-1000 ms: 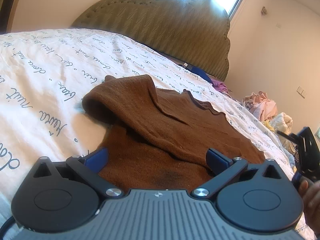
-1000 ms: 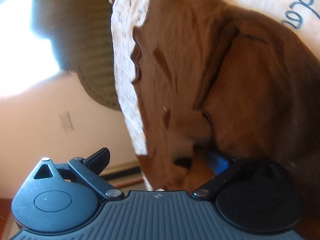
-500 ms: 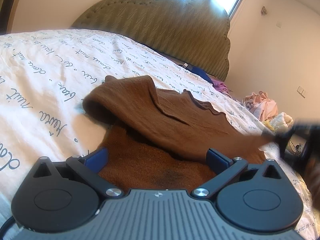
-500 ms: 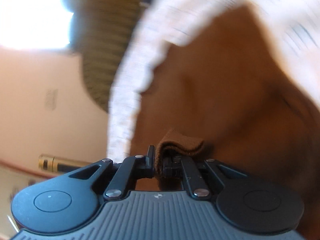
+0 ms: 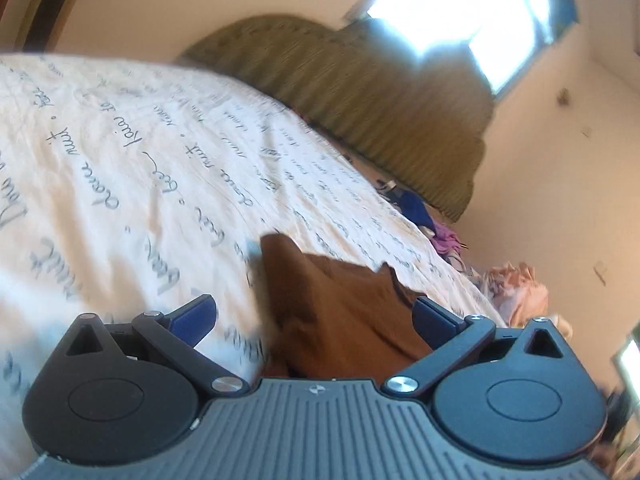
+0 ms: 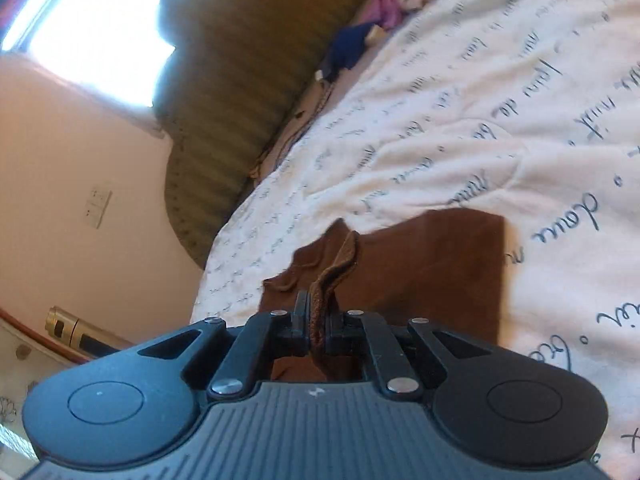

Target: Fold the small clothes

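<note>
Honestly we can't read the script on the bedsheet [image 5: 120,152], it's smeared by blur in the left view. The near part of the brown garment [image 5: 344,320] disappears behind the left hand-held gripper [image 5: 316,314] body. The clothes pile [image 5: 516,288] by the wall is too fuzzy to sort out.

Both wrist views low over bedsheet [image 5: 120,184], toward headboard [image 6: 248,80].

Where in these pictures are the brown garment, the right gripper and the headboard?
brown garment [image 6: 432,264]: right wrist view, its flat folded panel.
right gripper [image 6: 317,322]: right wrist view, between fingertips clamped on the garment's edge.
headboard [image 5: 384,100]: left wrist view, its ribbed olive upholstery.
</note>
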`<state>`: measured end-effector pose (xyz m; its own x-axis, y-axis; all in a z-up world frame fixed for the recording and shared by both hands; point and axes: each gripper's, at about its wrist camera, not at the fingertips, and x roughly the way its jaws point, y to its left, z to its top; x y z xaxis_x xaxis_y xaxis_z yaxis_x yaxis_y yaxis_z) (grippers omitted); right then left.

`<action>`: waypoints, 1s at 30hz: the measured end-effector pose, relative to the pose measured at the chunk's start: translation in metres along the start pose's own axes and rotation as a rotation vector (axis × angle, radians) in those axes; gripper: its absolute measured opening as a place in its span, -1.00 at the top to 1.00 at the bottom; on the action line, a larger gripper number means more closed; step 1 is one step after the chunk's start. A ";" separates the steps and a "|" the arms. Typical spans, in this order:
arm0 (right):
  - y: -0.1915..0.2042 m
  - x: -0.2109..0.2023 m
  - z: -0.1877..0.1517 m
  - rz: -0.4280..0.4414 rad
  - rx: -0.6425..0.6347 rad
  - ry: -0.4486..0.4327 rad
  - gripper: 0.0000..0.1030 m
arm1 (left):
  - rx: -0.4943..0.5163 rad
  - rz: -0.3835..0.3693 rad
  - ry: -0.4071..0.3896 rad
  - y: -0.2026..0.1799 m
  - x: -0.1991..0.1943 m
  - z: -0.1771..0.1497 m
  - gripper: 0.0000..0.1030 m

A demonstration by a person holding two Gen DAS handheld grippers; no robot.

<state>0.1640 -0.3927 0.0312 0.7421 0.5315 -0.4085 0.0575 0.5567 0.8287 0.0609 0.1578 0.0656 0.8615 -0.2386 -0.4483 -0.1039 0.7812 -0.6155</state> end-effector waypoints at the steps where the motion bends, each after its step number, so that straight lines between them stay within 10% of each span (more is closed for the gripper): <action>1: -0.007 0.001 0.002 0.002 0.016 -0.005 0.88 | -0.031 -0.013 0.043 0.003 0.011 0.013 -0.97; 5: -0.016 0.006 0.010 0.025 0.035 0.013 0.88 | 0.023 0.060 0.229 -0.008 0.069 0.035 -0.82; 8: -0.015 0.002 0.014 0.039 0.029 0.009 0.88 | 0.167 0.177 0.368 -0.019 0.111 0.027 -0.28; 10: -0.017 -0.011 0.017 0.060 0.029 -0.014 0.88 | 0.296 0.220 0.326 -0.033 0.115 0.022 0.67; 11: -0.019 -0.016 0.019 0.065 0.029 -0.026 0.88 | 0.335 0.250 0.294 -0.039 0.113 0.023 0.71; 15: -0.042 -0.013 0.020 -0.050 0.019 0.002 0.88 | 0.601 0.352 0.057 -0.065 0.099 0.012 0.69; 17: -0.057 -0.001 0.013 -0.129 -0.003 0.038 0.89 | 0.638 0.356 0.139 -0.063 0.114 0.000 0.69; 21: -0.068 -0.009 0.009 -0.014 0.073 0.008 0.79 | 0.730 0.378 0.094 -0.061 0.110 -0.024 0.61; 25: -0.053 -0.018 0.016 0.005 0.014 -0.008 -0.26 | 0.673 0.335 0.098 -0.058 0.097 -0.018 -0.21; 30: -0.032 0.006 0.021 -0.048 -0.073 0.062 -0.26 | 0.672 0.337 0.104 -0.053 0.102 -0.020 -0.42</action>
<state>0.1805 -0.4204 0.0102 0.6970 0.5399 -0.4719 0.0421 0.6262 0.7785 0.1444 0.0802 0.0393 0.7817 0.0480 -0.6218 0.0007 0.9970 0.0778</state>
